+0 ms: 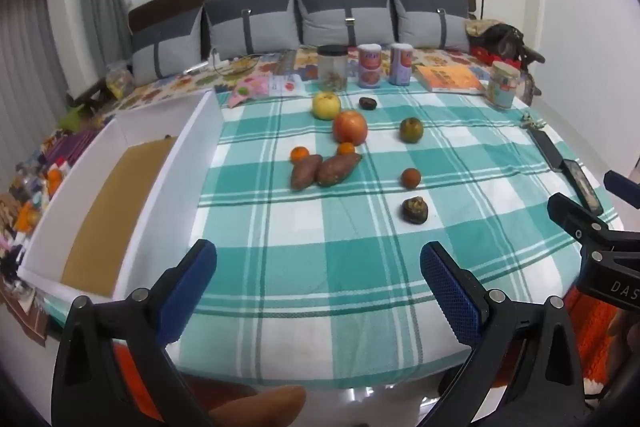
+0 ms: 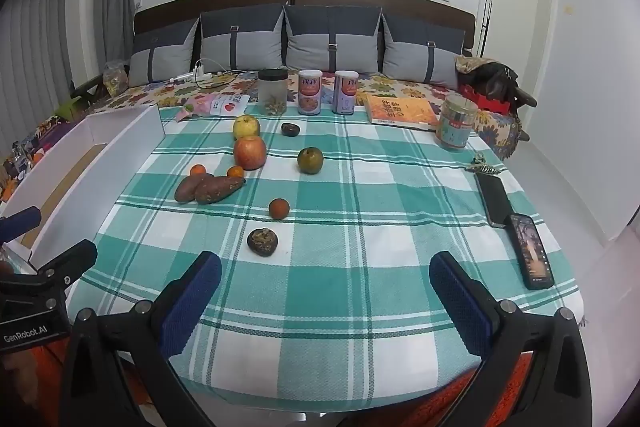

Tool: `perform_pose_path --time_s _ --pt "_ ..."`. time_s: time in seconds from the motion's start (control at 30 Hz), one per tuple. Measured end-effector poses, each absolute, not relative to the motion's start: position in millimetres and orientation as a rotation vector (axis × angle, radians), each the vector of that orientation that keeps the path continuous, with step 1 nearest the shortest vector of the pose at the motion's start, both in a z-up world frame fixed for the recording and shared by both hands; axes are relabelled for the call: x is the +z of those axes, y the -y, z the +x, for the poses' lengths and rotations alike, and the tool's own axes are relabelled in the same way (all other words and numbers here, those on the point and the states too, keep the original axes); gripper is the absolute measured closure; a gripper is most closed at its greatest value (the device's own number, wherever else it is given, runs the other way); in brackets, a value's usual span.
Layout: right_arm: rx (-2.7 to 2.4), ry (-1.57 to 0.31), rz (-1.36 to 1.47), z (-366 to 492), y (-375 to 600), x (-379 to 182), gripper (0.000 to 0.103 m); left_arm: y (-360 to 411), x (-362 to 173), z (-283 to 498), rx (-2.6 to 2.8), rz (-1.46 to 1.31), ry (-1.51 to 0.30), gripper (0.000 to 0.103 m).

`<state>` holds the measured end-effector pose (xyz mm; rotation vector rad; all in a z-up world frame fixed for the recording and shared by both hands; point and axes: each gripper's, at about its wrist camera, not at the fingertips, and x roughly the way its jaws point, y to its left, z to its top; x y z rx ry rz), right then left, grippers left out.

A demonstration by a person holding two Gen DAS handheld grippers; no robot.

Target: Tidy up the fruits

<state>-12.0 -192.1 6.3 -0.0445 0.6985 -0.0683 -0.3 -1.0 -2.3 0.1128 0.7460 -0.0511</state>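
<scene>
Fruit lies scattered on a teal checked tablecloth (image 1: 360, 267): a yellow apple (image 1: 326, 105), a red apple (image 1: 350, 127), a green-brown orange (image 1: 411, 130), two sweet potatoes (image 1: 324, 169), small tangerines (image 1: 299, 153), and a dark wrinkled fruit (image 1: 415, 210) nearest me. My left gripper (image 1: 318, 287) hovers open over the near table edge, empty. My right gripper (image 2: 326, 297) is open and empty too, just short of the dark wrinkled fruit (image 2: 262, 241). A white box (image 1: 100, 187) with a brown base stands to the left.
Jars and two cans (image 2: 309, 98) line the table's far edge beside an orange book (image 2: 400, 111). Two phones (image 2: 532, 251) and keys lie at the right edge. A sofa with grey cushions (image 2: 332, 39) stands behind.
</scene>
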Motion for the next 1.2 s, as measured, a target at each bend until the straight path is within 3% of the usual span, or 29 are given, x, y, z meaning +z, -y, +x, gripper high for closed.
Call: perform_pose_path --time_s 1.2 --pt "-0.109 -0.681 -0.081 -14.9 180.6 3.9 0.0 -15.0 -24.0 -2.2 -0.003 0.044 -0.806 0.001"
